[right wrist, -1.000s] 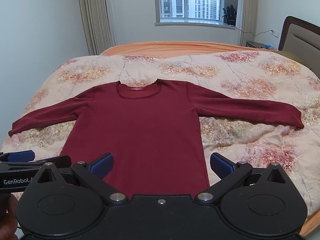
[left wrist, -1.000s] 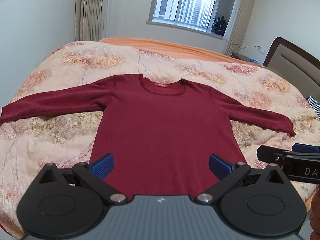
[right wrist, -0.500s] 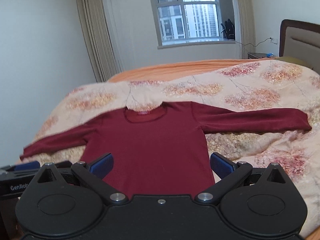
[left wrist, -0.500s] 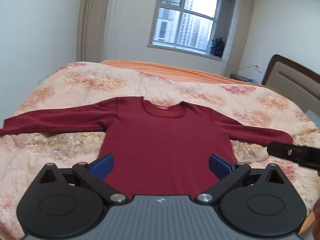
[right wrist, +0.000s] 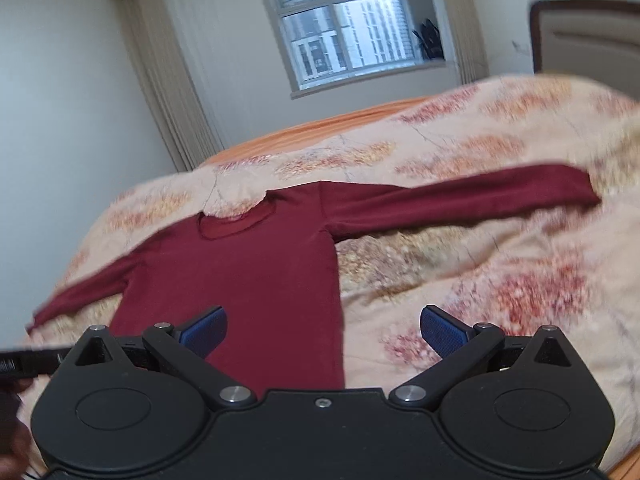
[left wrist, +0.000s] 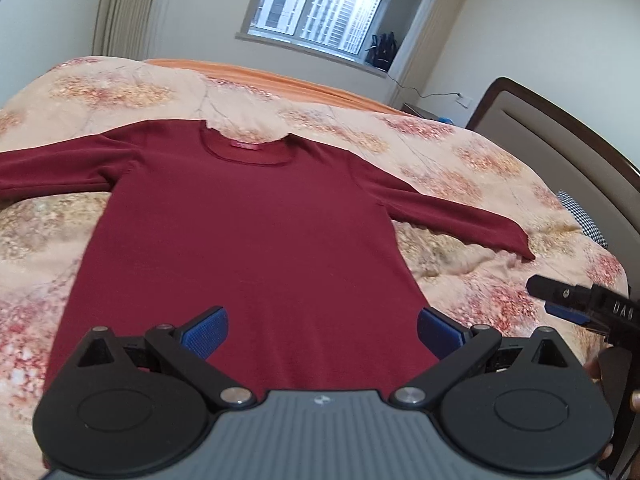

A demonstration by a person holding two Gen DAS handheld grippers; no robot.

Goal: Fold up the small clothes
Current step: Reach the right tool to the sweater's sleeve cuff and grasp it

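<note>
A dark red long-sleeved top (left wrist: 248,240) is lying flat, front up, on the floral quilt (left wrist: 460,168) of a bed, both sleeves stretched out sideways and its neckline pointing toward the window (left wrist: 320,8). The left gripper (left wrist: 322,330) is hanging over the hem with its blue pads spread wide, gripping nothing. The right gripper (right wrist: 323,330) is likewise gaping apart, straddling the top's right edge, with nothing between its fingers

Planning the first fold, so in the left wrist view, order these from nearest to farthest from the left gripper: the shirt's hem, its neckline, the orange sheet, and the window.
From the left gripper:
1. Hem of the maroon shirt, right between the open fingers.
2. Neckline, up the middle.
3. Orange sheet, across the bed's far edge.
4. Window, on the back wall.
</note>
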